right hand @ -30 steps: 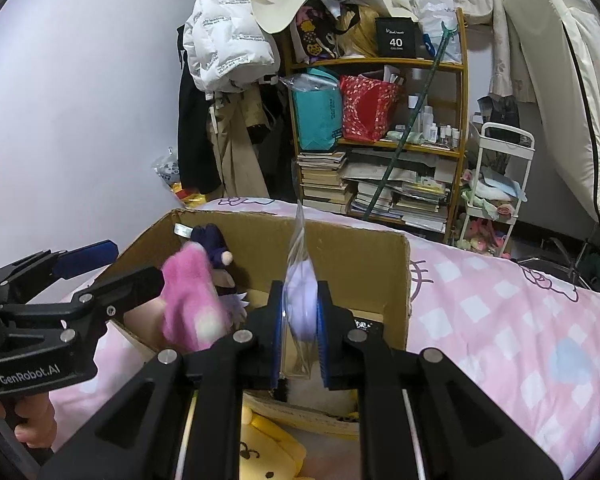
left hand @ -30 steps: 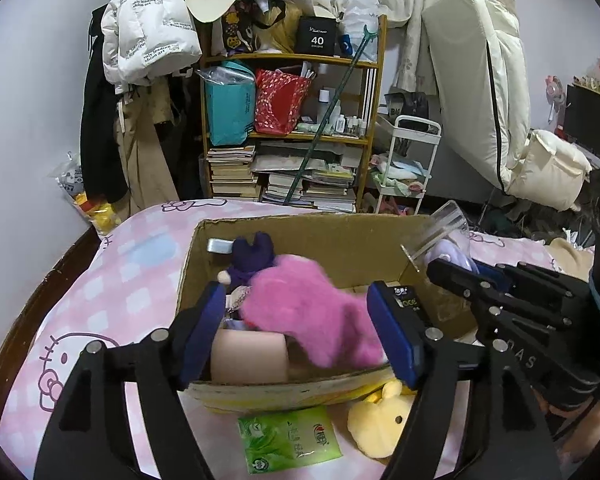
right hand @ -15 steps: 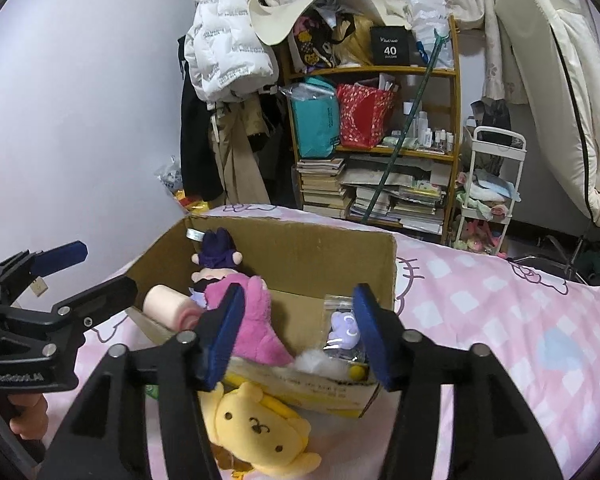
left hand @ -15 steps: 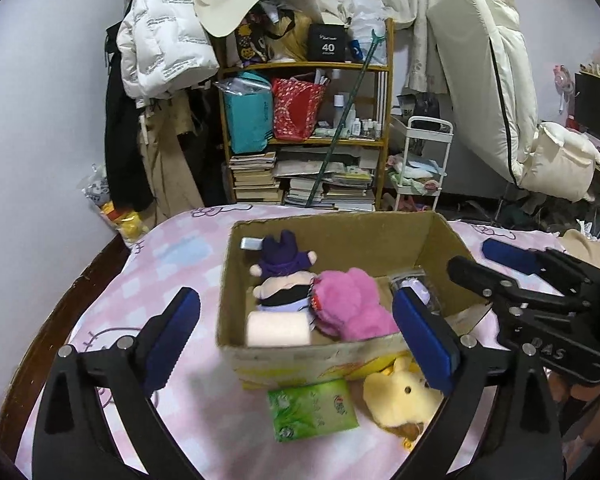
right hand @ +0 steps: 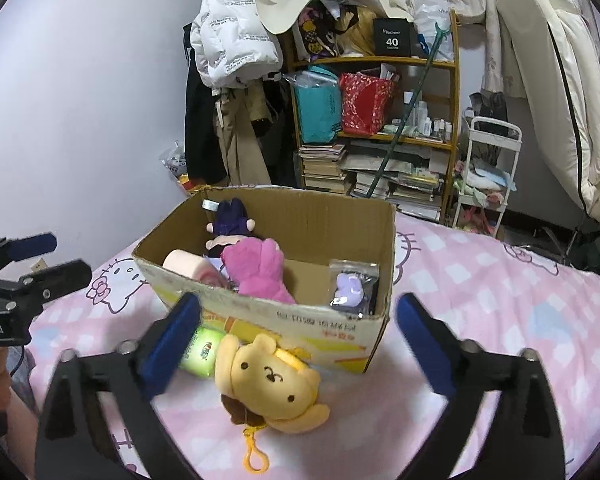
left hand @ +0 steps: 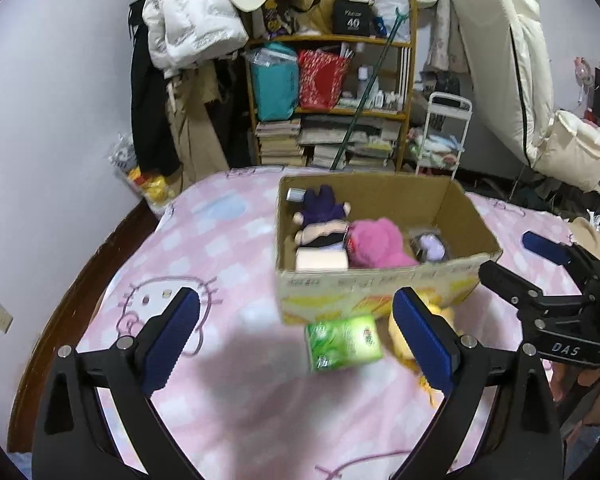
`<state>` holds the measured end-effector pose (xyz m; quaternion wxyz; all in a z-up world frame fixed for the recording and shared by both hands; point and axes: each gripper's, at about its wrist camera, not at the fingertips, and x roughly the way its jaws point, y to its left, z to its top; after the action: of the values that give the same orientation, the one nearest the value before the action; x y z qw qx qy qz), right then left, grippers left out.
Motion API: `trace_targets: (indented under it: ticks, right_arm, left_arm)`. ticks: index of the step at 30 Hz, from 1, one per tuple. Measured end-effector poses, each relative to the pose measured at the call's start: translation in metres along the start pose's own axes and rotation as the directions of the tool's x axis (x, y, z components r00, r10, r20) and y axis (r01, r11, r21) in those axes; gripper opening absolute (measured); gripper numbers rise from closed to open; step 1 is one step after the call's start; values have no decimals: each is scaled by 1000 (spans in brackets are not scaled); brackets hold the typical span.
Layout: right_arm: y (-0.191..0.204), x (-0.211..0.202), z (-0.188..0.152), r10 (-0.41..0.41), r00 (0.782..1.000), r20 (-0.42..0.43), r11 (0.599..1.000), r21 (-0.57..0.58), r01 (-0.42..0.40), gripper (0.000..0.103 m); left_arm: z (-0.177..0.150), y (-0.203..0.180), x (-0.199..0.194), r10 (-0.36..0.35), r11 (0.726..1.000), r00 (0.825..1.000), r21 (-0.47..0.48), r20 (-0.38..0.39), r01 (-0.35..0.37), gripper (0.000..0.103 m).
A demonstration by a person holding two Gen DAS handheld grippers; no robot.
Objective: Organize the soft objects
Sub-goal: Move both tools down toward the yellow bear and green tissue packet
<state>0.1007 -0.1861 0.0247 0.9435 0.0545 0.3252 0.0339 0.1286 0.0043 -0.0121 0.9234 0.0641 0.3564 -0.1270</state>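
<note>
While both grippers hover with jaws apart and empty, yellow plush dog (right hand: 270, 386) and green tissue pack (left hand: 343, 343) await boxing in brown cardboard box (right hand: 300, 322).

Plush toys (right hand: 256, 270) inside box (right hand: 284, 316); bear (right hand: 268, 384) before it.

A black box (right hand: 392, 38) on the top board of the wooden shelf (right hand: 454, 80) carries a white "40", with smaller print around it too fine to read. In the left wrist view the right gripper (left hand: 528, 256) bears "DAS" in white; in the right wrist view the left gripper (right hand: 56, 256) shows "obot.AI", cut by the frame edge.
</note>
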Motion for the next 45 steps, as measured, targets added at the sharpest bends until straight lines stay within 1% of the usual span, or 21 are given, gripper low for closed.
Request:
trace_targets:
  ticks: [3,7,10,12,19,23,25,26,32,37,38,45]
  right_arm:
    - [2,2,-3,5,1000,-19,1000,-9,-6,103]
    - [4,9,-9,4,999,-53,1000,-19,-5,103]
    - [2,18,-13,21,996,-88,1000,-2,-21,103]
    - [3,24,-15,11,994,-107,1000,-16,-13,103]
    - [1,40,-19,33,988,-153,999,-5,-34,103]
    - [3,46,-22,45,984,-175,999,1,-46,103]
    - [4,51,-24,33,981,-189,999,0,-33,103]
    - [4,53,-25,23,980,-199,1000,1,-23,103]
    - [7,60,-31,41,970,-241,999,8,-40,103]
    - [8,70,-36,59,959,-279,998,9,-59,103]
    - [8,73,-37,61,956,-287,998,9,-61,103]
    - [4,95,-44,77,933,-351,997,42,-67,103]
  left_arm:
    - [-7,4,0,3,1000,999,-10,-36,-3,96]
    - [-12,3,5,16,1000,998,4,-59,-16,96]
    - [-14,2,14,-4,1000,997,-1,-79,4,96]
    - [-14,0,22,-20,1000,996,3,-90,20,96]
    - [-7,4,42,-30,999,992,-27,-121,27,96]
    - [-7,2,56,-45,999,987,-27,-156,41,96]
    - [-7,1,62,-41,999,984,-22,-174,37,96]
    - [-8,0,65,-38,999,983,-19,-180,35,96]
    - [-9,-6,75,-56,998,977,-11,-208,55,96]
    - [-14,-5,87,-77,996,970,-50,-230,67,96]
    - [-15,-6,90,-90,995,968,-56,-235,79,96]
    - [-18,-11,108,-116,993,957,-51,-267,106,96]
